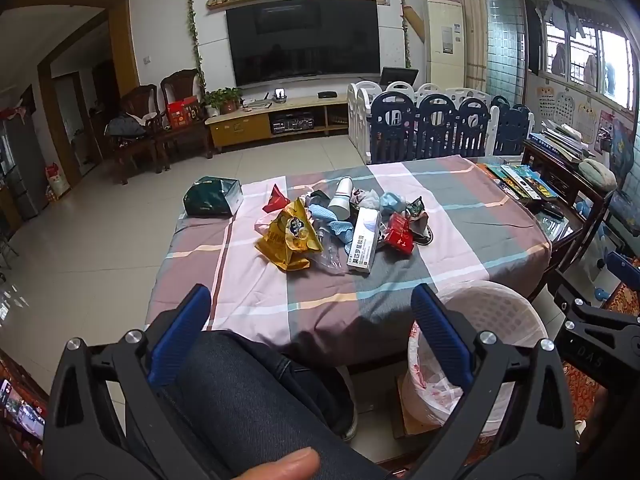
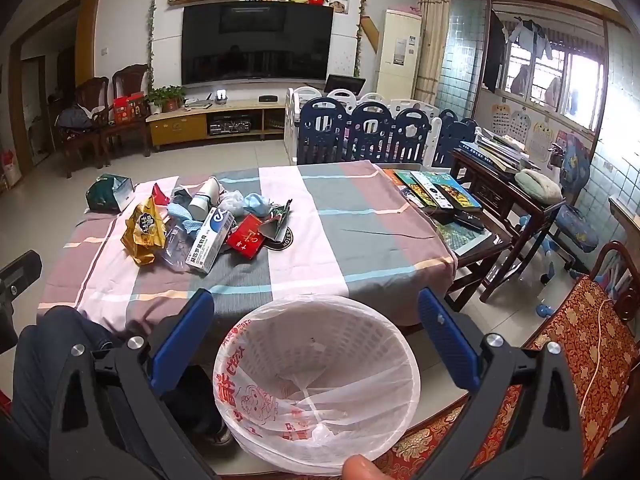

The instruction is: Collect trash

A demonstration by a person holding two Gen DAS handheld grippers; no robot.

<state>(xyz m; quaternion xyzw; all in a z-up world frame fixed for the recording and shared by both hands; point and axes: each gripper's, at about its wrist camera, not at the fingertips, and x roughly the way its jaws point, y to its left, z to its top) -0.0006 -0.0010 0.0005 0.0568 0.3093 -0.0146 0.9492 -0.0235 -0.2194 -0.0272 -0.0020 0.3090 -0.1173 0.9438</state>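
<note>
Both grippers, left gripper (image 1: 312,312) and right gripper (image 2: 316,316), are spread wide and hold nothing. The pile of crinkly wrappers and boxes (image 1: 336,224) lies ahead of the left one, which is nearer. The white bag-lined plastic basket (image 2: 316,384) sits just below the right one.

Trash pile (image 1: 340,224) sits on my table, left of centre, all pieces touching or overlapping. Yellow snack bag (image 1: 289,238) crumpled at the pile's left, small red wrapper (image 1: 276,199) just behind it. White and blue medicine box (image 1: 364,240) lies flat, long side pointing toward me, over clear plastic film (image 1: 330,254). Red packet (image 1: 399,233) to its right, dark wrapper beside that. White cup (image 1: 342,200) tipped on its side at the back, next to blue cloth (image 1: 334,224) and crumpled tissue. Below my table edge, white bin (image 2: 316,384) upright, lined with a translucent bag with red print, nothing visible inside.
</note>
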